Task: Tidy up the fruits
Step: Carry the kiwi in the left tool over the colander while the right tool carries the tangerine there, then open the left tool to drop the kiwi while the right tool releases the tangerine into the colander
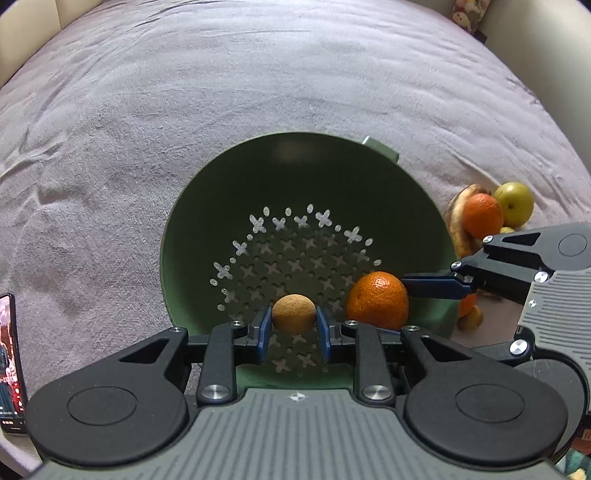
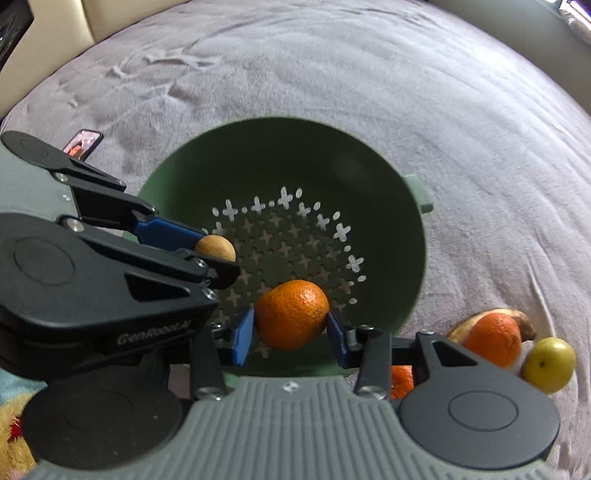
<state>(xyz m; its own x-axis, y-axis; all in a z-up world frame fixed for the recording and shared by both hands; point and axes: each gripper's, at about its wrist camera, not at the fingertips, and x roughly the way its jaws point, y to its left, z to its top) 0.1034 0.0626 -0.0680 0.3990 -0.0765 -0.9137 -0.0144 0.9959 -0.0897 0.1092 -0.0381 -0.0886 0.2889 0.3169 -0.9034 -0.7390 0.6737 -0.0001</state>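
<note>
A green perforated colander (image 1: 424,199) (image 2: 388,177) sits on a grey blanket. My left gripper (image 1: 293,326) (image 2: 218,254) is shut on a small round tan fruit (image 1: 293,314) (image 2: 218,249) held inside the colander. My right gripper (image 2: 290,332) (image 1: 406,286) is shut on an orange (image 2: 291,314) (image 1: 376,299), also inside the colander, just right of the left gripper. Outside the colander to the right lie another orange (image 1: 482,216) (image 2: 493,338), a green-yellow apple (image 1: 515,203) (image 2: 548,363) and a browned banana (image 1: 456,218) (image 2: 524,323).
A phone (image 1: 11,365) (image 2: 83,142) lies on the blanket to the left of the colander. More small fruit (image 1: 471,317) (image 2: 400,380) sits low beside the colander, partly hidden. A stuffed toy (image 1: 467,11) is at the far right corner. The blanket (image 1: 221,92) stretches beyond.
</note>
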